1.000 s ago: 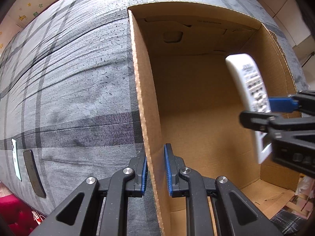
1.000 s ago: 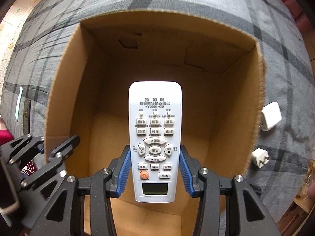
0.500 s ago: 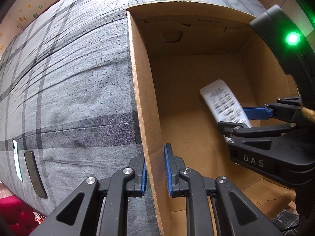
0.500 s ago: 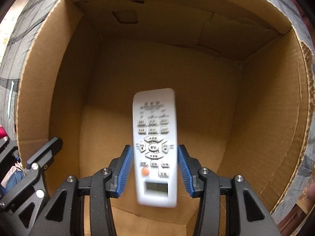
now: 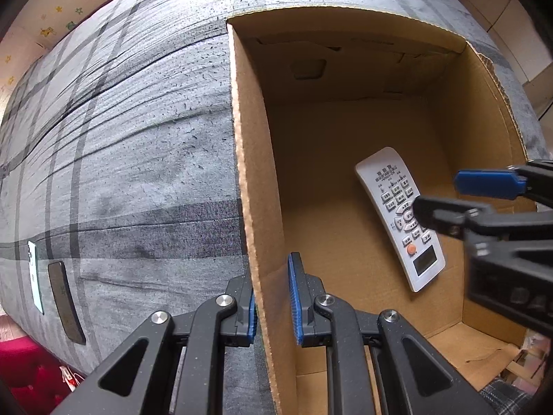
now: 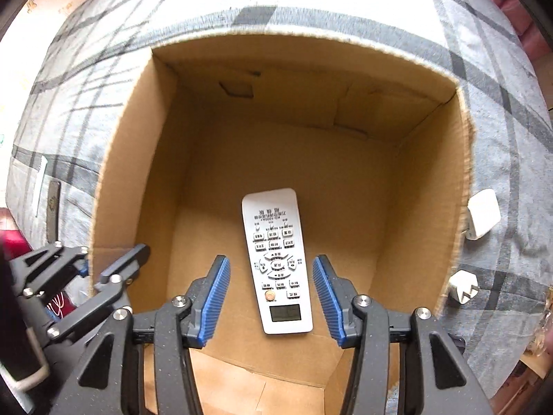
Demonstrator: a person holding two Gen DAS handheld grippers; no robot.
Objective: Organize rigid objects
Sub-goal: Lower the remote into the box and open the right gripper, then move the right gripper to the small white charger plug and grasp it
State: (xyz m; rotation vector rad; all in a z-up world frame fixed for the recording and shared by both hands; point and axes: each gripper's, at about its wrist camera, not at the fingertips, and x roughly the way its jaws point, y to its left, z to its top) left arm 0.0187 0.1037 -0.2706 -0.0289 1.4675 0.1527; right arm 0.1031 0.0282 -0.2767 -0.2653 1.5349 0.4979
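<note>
A grey plaid bedsheet (image 5: pixel 131 145) fills the scene, with cartoon-print wallpaper (image 5: pixel 65 3) beyond its far edge.

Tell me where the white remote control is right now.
The white remote control lies face up on the floor of the cardboard box, below the open right hand-held gripper, which no longer touches it.

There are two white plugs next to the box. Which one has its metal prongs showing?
The lower plug, nearer the camera: two metal prongs stick out of it. The bigger plug above it sits against the box wall, with no prongs visible.
</note>
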